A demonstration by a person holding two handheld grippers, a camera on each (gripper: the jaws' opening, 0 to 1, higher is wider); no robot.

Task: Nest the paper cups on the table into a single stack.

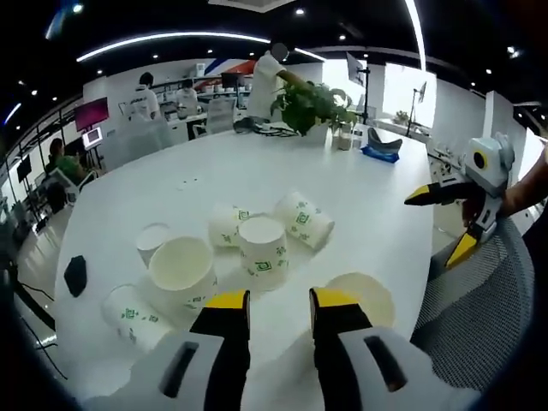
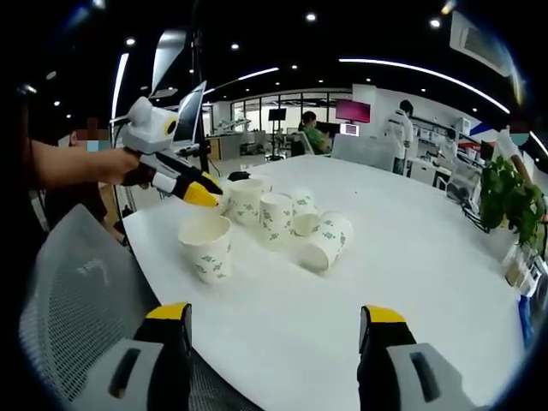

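Paper cups [image 1: 261,248] cluster near the white table's [image 1: 257,171] near edge, their green print too small to read. The left gripper [image 1: 280,312] is narrowly parted and empty above the edge; the right gripper [image 2: 274,330] gapes wide, empty.

Lighting's decent from where I sit: long ceiling strips [image 1: 163,41] plus spotlights, bright window [image 1: 407,90] blown out at the back. White table [image 2: 411,257] glares softly, shadows faint. Heavy fisheye bending at the edges, distant office slightly soft.
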